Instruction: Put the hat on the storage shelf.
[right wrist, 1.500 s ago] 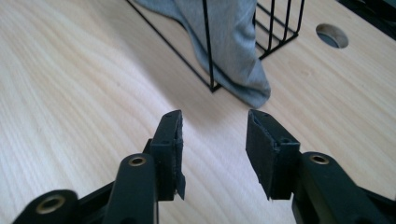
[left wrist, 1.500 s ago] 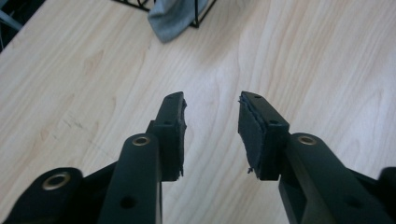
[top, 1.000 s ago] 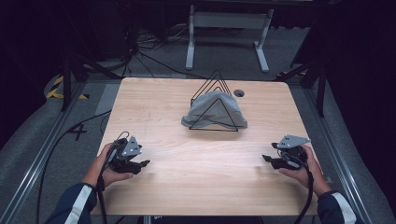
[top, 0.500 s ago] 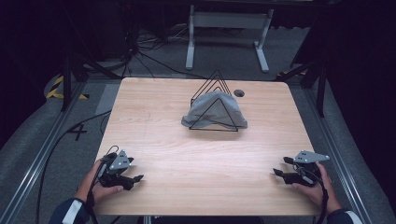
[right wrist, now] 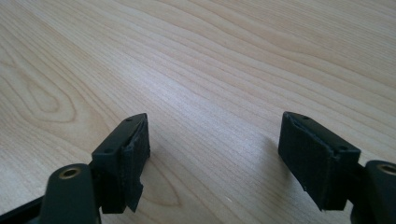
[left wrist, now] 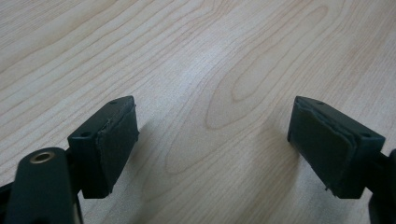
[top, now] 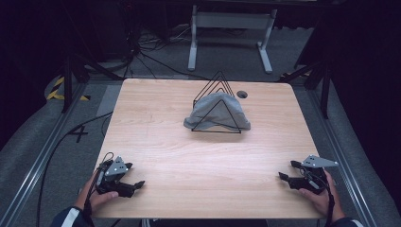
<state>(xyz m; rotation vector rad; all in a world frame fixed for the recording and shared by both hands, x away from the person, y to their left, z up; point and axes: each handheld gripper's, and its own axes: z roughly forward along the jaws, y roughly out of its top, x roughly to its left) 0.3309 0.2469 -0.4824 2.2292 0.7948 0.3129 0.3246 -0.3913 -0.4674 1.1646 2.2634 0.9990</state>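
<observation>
In the high view the left tongs (top: 124, 182) sit at the lower left of the frame, low over the near edge of the pale wood-grain tabletop (top: 161, 123), held in a hand whose dark sleeve with a white band enters from the bottom edge. The right tongs (top: 289, 171) sit at the lower right, near the tabletop's right edge, with a grey three-cornered plate on top. Both point inward toward the middle of the board.

The left tongs' jaws have just been opening and now stand spread, with nothing but bare wood between the black pads (left wrist: 116, 140) in the left gripper view. The right tongs' jaws have likewise just been opening and stand spread, and in the right gripper view only wood grain lies between their pads (right wrist: 133, 161).

Well apart from both, in the upper middle of the high view, a crumpled grey cloth (top: 216, 112) lies draped within a black wire rack of upright triangular frames (top: 213, 86). A small dark round hole (top: 242, 94) lies just right of the rack's top.
</observation>
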